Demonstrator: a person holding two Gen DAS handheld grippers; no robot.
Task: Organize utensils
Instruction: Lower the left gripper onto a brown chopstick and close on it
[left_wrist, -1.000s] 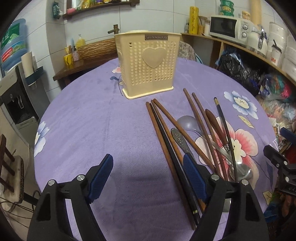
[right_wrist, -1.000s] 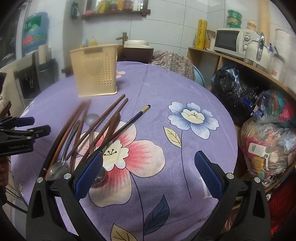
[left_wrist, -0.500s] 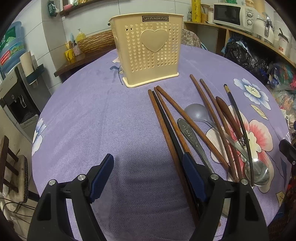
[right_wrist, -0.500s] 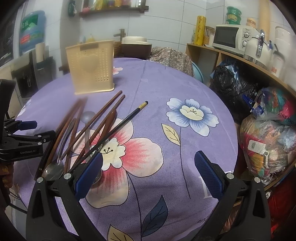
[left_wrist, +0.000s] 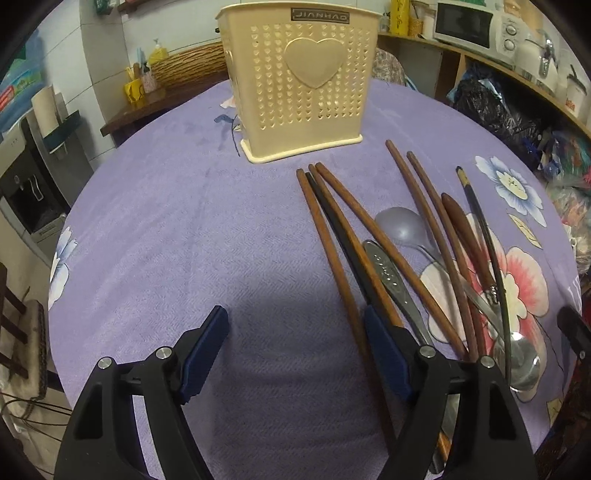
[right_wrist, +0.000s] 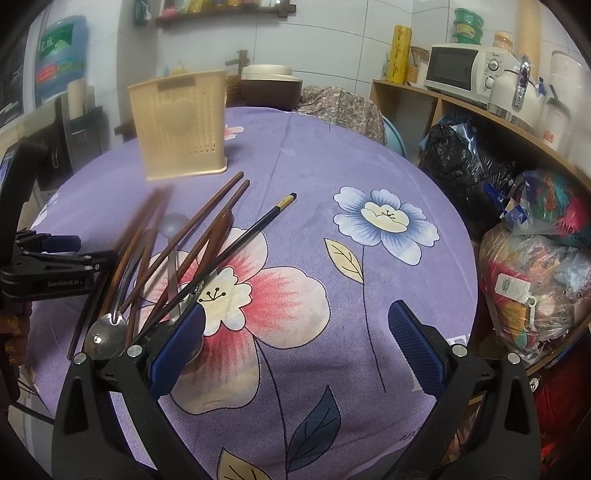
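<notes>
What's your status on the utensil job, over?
Left gripper open, empty. Right gripper open, empty. Chopsticks and spoons loose on cloth; cream holder upright beyond. Nothing blocking.

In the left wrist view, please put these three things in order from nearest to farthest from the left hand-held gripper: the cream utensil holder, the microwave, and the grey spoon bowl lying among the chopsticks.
From the left hand-held gripper:
1. Grey spoon bowl, on the tablecloth, ahead and to the right.
2. Cream utensil holder, upright near the table's far edge, straight ahead.
3. Microwave, on the shelf beyond the table, far right.
</notes>
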